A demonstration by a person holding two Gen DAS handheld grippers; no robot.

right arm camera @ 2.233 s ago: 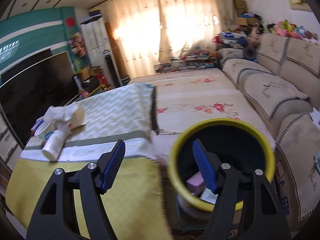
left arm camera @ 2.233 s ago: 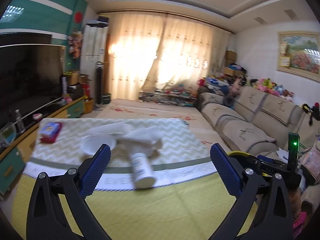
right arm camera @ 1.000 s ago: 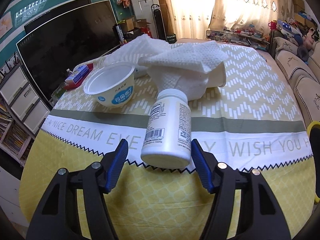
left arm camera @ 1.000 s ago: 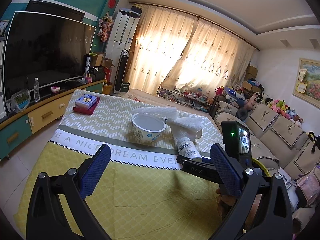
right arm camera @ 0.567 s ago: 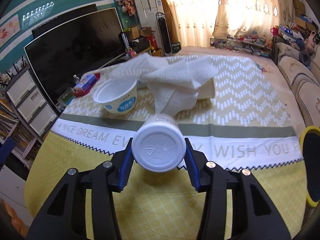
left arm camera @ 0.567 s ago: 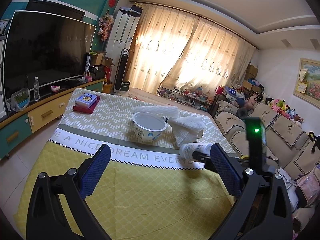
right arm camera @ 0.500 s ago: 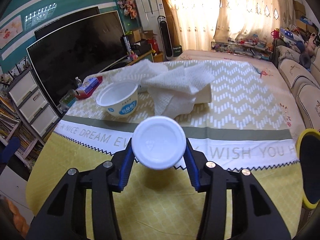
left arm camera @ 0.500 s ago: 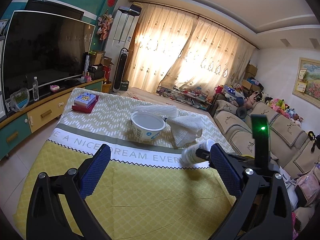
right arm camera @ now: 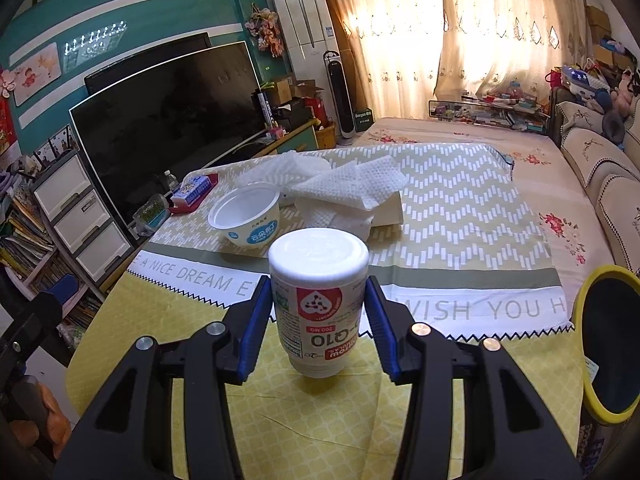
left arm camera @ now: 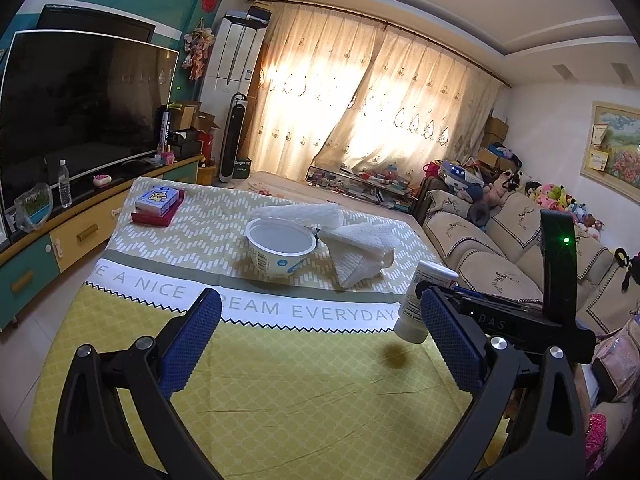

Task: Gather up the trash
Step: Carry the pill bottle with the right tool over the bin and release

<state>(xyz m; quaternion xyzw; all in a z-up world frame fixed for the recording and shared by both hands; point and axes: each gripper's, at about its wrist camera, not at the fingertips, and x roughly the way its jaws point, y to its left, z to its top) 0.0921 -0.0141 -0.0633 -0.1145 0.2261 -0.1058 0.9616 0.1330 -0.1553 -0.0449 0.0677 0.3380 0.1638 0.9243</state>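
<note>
My right gripper (right arm camera: pixel 319 300) is shut on a white supplement bottle (right arm camera: pixel 318 296), held upside down above the yellow end of the tablecloth (right arm camera: pixel 280 432). The bottle (left arm camera: pixel 424 302) also shows in the left wrist view, off the table at the right. My left gripper (left arm camera: pixel 318 336) is open and empty above the cloth. A white yogurt cup (left arm camera: pixel 280 250) (right arm camera: pixel 246 214) and crumpled paper towels (left arm camera: pixel 352 244) (right arm camera: pixel 344 192) lie further back on the table. A yellow-rimmed trash bin (right arm camera: pixel 604 344) stands beside the table's right edge.
A small blue box on a red one (left arm camera: pixel 157 204) sits at the table's far left corner. A TV (left arm camera: pixel 76 108) and cabinet (left arm camera: pixel 48 236) run along the left. A sofa (left arm camera: pixel 500 256) is on the right.
My right gripper closed on the bottle, lifted it off the table and turned it upside down. The left gripper stayed open and nearly still.
</note>
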